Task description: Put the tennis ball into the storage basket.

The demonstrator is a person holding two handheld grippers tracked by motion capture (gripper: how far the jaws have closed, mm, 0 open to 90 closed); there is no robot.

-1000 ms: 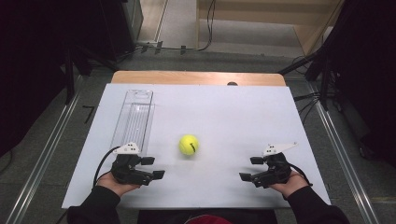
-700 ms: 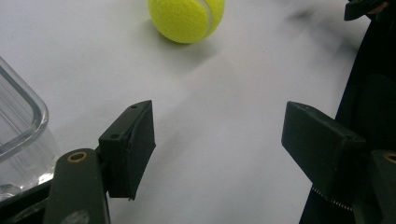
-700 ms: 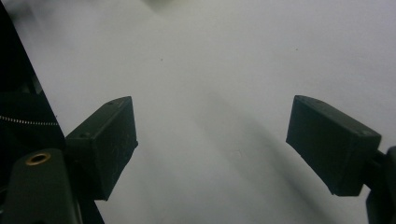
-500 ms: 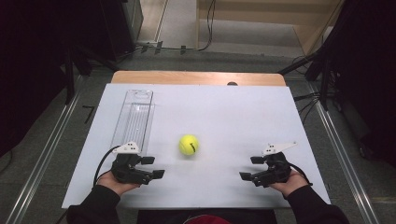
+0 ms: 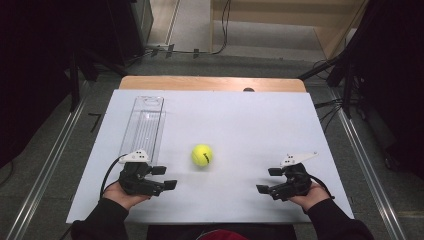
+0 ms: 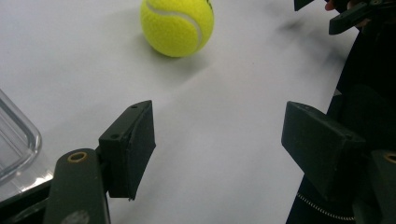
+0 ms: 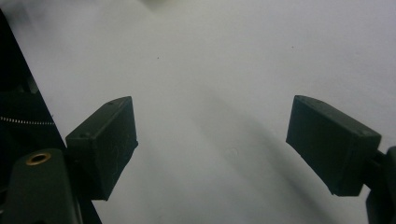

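Note:
A yellow tennis ball (image 5: 202, 155) lies on the white table top (image 5: 250, 115), between and a little ahead of both hands. My left gripper (image 5: 165, 177) rests at the near left, jaws pointing right toward the middle, open with nothing between them. In the left gripper view the ball (image 6: 177, 25) sits ahead of the left gripper (image 6: 217, 140), apart from it. My right gripper (image 5: 268, 180) rests at the near right, jaws pointing left, open and empty. The right gripper (image 7: 212, 140) has bare white table between its pads.
A long clear plastic tray (image 5: 145, 125) lies on the left of the table, just beyond my left hand; its corner (image 6: 14, 140) is beside the left jaw. A wooden strip (image 5: 210, 83) edges the far side. Dark floor, rails and cables surround the table.

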